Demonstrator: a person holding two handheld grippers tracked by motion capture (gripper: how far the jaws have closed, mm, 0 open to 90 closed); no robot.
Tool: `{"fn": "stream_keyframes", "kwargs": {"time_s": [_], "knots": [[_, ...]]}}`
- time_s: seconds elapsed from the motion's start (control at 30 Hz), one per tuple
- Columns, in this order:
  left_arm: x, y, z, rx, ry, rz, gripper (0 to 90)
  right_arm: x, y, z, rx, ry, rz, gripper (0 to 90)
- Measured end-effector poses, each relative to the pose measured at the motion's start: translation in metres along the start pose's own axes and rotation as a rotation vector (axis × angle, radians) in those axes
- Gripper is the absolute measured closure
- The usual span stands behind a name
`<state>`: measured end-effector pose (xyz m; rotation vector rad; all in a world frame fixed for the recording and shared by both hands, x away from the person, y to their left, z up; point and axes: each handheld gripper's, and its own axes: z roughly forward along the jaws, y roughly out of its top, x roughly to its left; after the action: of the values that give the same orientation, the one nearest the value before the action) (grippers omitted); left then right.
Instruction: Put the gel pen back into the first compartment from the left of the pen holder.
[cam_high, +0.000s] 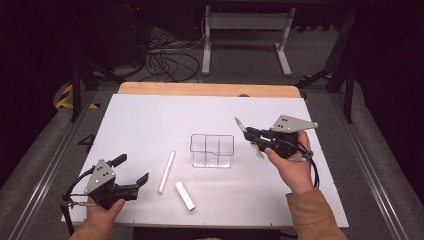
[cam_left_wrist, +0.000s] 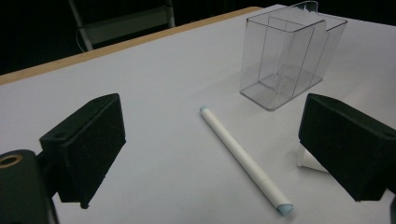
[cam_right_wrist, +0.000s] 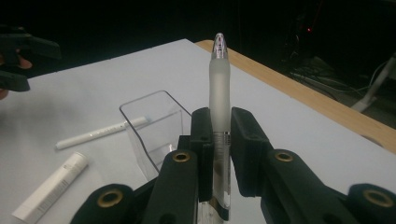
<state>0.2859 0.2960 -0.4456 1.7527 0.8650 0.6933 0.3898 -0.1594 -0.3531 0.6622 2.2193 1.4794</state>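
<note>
The right gripper (cam_right_wrist: 220, 140) grasps a pen (cam_right_wrist: 219, 79) in its jaws, just right of the clear holder (cam_high: 212, 150), long axis crossing them. The left gripper (cam_high: 131, 171) is released, well left of it.

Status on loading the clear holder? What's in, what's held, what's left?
Done: nothing visible inside the clear holder yet. In hand: the right gripper is shut on a frosted pen, beside the holder rather than over it. Left: a long white pen and a short white tube lie on the table; the left gripper is open above the long pen.
</note>
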Motion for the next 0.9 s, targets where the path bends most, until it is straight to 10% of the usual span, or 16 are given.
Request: {"fn": "stream_keyframes", "kwargs": {"time_s": [0.9], "knots": [[0.0, 0.0, 0.0, 0.003, 0.005, -0.005, 7.2, 0.025, 0.029, 0.051, -0.056, 0.13, 0.005, 80.6]]}}
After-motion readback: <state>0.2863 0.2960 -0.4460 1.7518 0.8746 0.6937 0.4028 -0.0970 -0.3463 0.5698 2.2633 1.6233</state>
